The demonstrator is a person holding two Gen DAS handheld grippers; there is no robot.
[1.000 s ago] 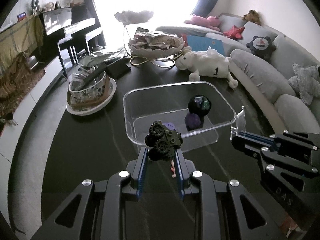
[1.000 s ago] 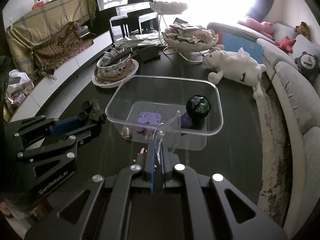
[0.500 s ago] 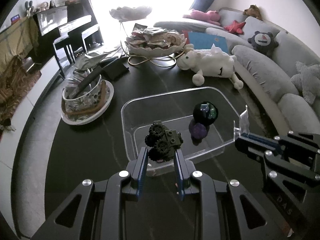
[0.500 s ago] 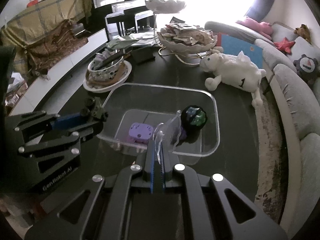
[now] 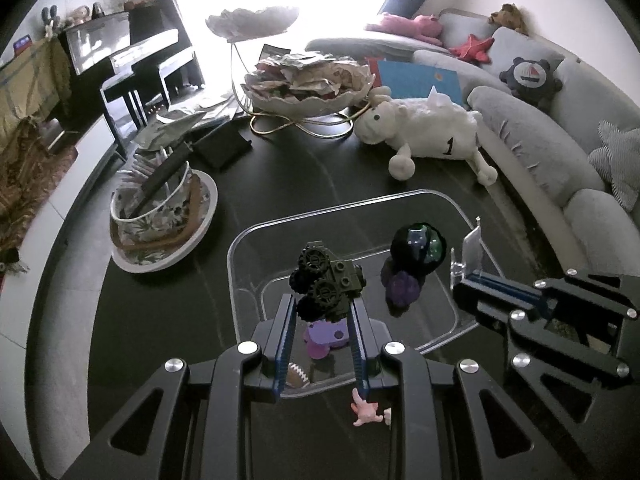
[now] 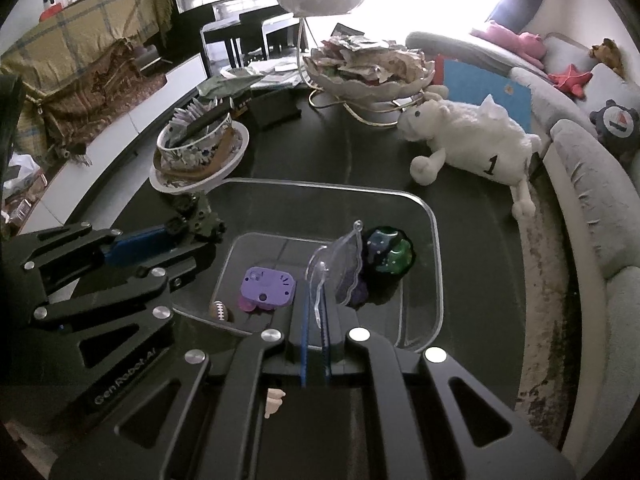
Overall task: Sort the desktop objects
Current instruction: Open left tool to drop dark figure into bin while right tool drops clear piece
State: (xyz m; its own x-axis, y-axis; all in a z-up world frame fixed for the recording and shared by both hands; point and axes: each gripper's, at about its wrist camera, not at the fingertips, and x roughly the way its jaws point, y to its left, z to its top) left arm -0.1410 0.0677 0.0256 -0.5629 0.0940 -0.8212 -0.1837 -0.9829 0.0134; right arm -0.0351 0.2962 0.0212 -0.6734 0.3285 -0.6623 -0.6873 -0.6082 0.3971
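My left gripper (image 5: 322,308) squeezes the toy truck (image 5: 326,286), my right gripper (image 6: 316,308) pinches the clear shell (image 6: 340,268). Both have moved from the near edge to over the bin (image 6: 434,248). The truck's wheels face me, its length pointing away toward the right.

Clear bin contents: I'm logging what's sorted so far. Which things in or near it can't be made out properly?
- Purple lump, left wrist view: partly behind the dark ball; right wrist view, blurred by the clear plastic piece.
- Small football: the left gripper finger covers part.
- Pink figure: fingers hide most.
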